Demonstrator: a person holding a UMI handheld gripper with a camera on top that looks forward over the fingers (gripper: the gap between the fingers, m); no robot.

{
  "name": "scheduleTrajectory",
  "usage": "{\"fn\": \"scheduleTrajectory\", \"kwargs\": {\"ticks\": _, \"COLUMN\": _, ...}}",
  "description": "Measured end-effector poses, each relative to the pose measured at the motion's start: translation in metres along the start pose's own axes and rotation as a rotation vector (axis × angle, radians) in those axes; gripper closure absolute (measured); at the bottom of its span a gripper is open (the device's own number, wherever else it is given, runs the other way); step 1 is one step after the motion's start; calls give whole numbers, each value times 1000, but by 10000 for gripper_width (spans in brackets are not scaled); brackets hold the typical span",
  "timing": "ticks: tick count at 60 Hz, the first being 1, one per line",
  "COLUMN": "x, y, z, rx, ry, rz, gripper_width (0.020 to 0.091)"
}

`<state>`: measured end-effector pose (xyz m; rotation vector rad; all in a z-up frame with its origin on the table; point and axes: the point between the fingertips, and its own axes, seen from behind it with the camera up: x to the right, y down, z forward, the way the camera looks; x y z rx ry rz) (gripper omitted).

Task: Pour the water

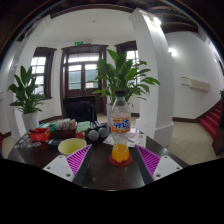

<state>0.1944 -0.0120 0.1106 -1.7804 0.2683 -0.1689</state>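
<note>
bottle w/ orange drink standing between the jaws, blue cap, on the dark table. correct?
Not quite. The gripper view shows the bottle standing between the open jaws of the gripper, orange liquid in its lower part, on the dark table, but its cap is white, not blue. The rest holds.

The bottle's (120,125) base is hidden behind the orange cup (120,153); the clutter (60,130) beside it is unreadable.
</note>
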Motion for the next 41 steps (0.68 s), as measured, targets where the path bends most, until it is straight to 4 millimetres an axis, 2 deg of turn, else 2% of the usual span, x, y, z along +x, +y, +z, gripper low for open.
{"fn": "scheduleTrajectory", "kwargs": {"ticks": 5, "x": -5, "y": -9, "z": -38, "rx": -1, "ry": -13, "rz": -11, "gripper_width": 252}}
{"fn": "scheduleTrajectory", "kwargs": {"ticks": 12, "x": -14, "y": -31, "z": -80, "rx": 9, "ry": -44, "rz": -47, "gripper_width": 258}}
{"fn": "scheduleTrajectory", "kwargs": {"ticks": 16, "x": -21, "y": -45, "z": -99, "rx": 26, "ry": -62, "rz": -33, "gripper_width": 255}}
{"fn": "scheduleTrajectory", "kwargs": {"ticks": 23, "x": -45, "y": -68, "z": -127, "rx": 75, "ry": -133, "rz": -12, "gripper_width": 271}}
{"fn": "scheduleTrajectory", "kwargs": {"ticks": 33, "x": -68, "y": -78, "z": -149, "rx": 92, "ry": -196, "rz": -13, "gripper_width": 272}}
{"fn": "scheduleTrajectory", "kwargs": {"ticks": 41, "x": -75, "y": -72, "z": -149, "rx": 87, "ry": -214, "rz": -33, "gripper_width": 272}}
